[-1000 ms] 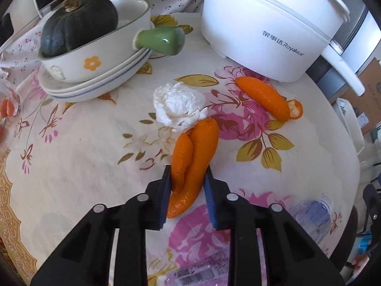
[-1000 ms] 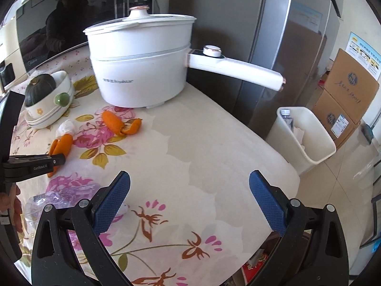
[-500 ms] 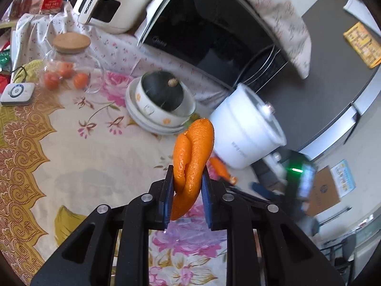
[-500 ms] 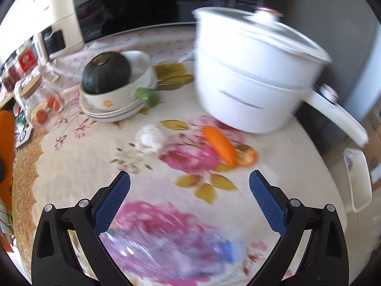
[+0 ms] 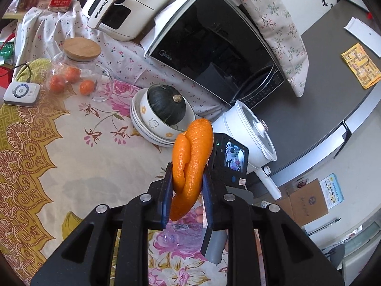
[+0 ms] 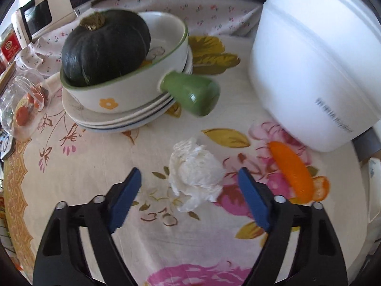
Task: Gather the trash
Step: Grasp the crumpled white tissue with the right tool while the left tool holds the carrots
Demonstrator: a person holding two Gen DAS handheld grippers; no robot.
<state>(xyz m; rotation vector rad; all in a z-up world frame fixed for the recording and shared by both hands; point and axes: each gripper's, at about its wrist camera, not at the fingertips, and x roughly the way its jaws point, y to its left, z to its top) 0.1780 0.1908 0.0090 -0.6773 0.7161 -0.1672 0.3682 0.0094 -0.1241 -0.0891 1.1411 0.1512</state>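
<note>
My left gripper (image 5: 187, 178) is shut on a long piece of orange peel (image 5: 191, 157) and holds it high above the floral tablecloth (image 5: 71, 157). My right gripper (image 6: 189, 186) is open, low over the table, with a crumpled white tissue (image 6: 196, 174) lying between its fingers. A second piece of orange peel (image 6: 295, 169) lies on the cloth to the right of the tissue, by the white pot. A flattened clear plastic bottle (image 5: 183, 233) lies on the cloth below the left gripper. The right gripper's camera body (image 5: 229, 152) shows in the left wrist view.
A white electric pot (image 6: 316, 59) stands at right. A bowl (image 6: 133, 81) with a dark green squash (image 6: 104, 45) and a green handle (image 6: 193, 95) sits on stacked plates. A glass jar (image 5: 76, 74) of small oranges, a microwave (image 5: 214, 47) and an air fryer (image 5: 128, 7) stand behind.
My left gripper lifted the orange peel off the table and rose high. My right gripper swung left and came down over the crumpled tissue, still open.
</note>
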